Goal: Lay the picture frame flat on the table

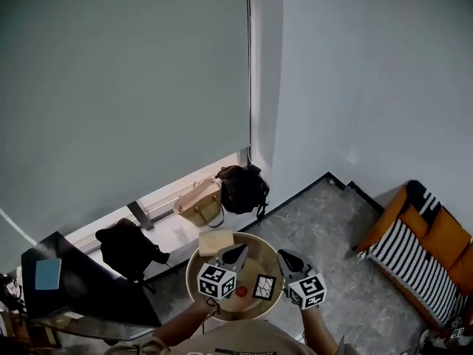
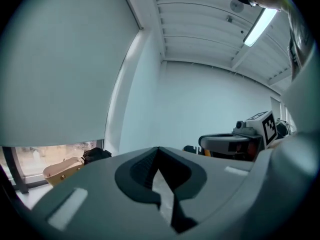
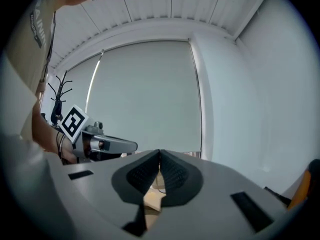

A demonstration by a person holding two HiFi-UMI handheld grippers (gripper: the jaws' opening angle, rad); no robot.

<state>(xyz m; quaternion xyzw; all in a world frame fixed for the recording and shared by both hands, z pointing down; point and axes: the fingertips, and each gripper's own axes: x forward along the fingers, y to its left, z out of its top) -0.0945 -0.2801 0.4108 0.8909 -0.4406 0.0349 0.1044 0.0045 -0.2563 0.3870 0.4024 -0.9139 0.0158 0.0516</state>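
1. Grey-bodied, the left gripper [image 1: 237,252] and the right gripper [image 1: 285,257] are held side by side above the round wooden table [image 1: 255,266]. Both point nearly level toward its far edge, and a forearm shows behind each.
2. In the left gripper view I read the jaws [image 2: 158,149] closed tip to tip with nothing between them. The right gripper view shows the same: jaws [image 3: 160,153] closed and empty.
3. The picture frame [image 1: 264,287], black-edged, sits near the table's near edge, between the two marker cubes. I cannot tell whether it lies flat or leans.
4. A small red object [image 1: 241,291] just left of the frame is too small to identify.
5. A tan box [image 1: 214,241] rests at the table's far edge.
6. Beyond the table, a tan handbag [image 1: 199,203] and a black bag [image 1: 242,189] stand on the window ledge. A striped chair [image 1: 417,254] is at right.
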